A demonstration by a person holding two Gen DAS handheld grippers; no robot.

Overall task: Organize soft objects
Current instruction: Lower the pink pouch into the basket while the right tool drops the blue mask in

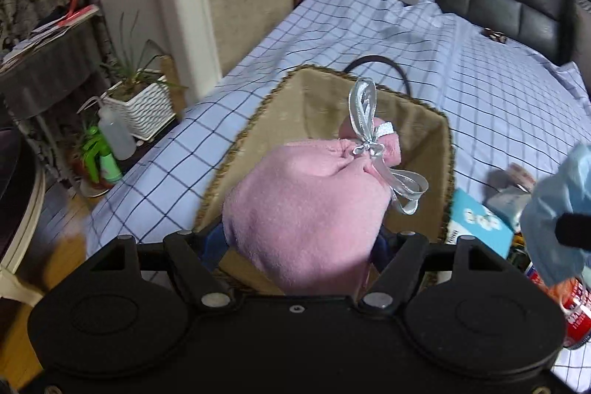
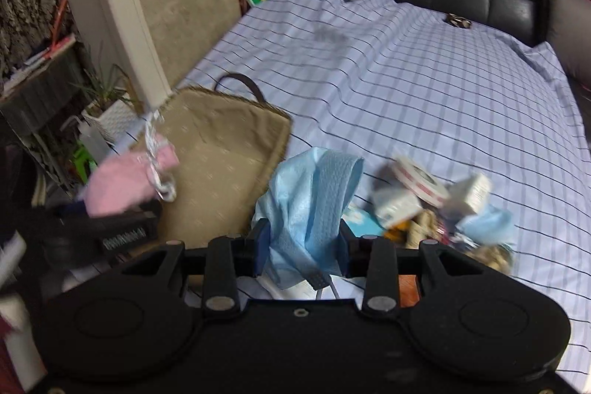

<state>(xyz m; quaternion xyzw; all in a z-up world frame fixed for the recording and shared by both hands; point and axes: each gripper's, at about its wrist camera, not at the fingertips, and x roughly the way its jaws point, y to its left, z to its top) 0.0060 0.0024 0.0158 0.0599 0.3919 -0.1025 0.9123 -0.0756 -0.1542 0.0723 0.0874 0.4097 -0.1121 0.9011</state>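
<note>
Closest to our left camera is the pink pouch [image 1: 306, 213], a soft fleece bundle tied at its neck with a silver ribbon [image 1: 373, 150], and our left gripper [image 1: 299, 246] has its fingers closed in on the pouch's fat end, so the pouch is pinched between them. The pouch's long axis runs forward and a little right from the fingers, neck leading, and that neck hangs directly over the open mouth of the basket [image 1: 432, 143], which stands on the checked bed [image 1: 480, 80]. That is the relation the coming move turns on, as we judge it: the pouch is already above the lined hollow, inside the line of the rim, so the left hand need only lower or let go for it to land inside. Whether the pouch touches the lining we cannot tell. Our right gripper [image 2: 303, 246] has its fingers partly closed on a blue cloth [image 2: 310, 202], which bunches up between them and flops forward. From the right camera the basket [image 2: 229, 150] lies ahead and to the left, just beside the cloth, with its near wall between the two, so this hand must travel left and over the rim. The left hand is plainly the nearer. To the right lies a blurred clutter [image 2: 443, 205] of small boxes and tape, none of it sharp enough to sort.
</note>
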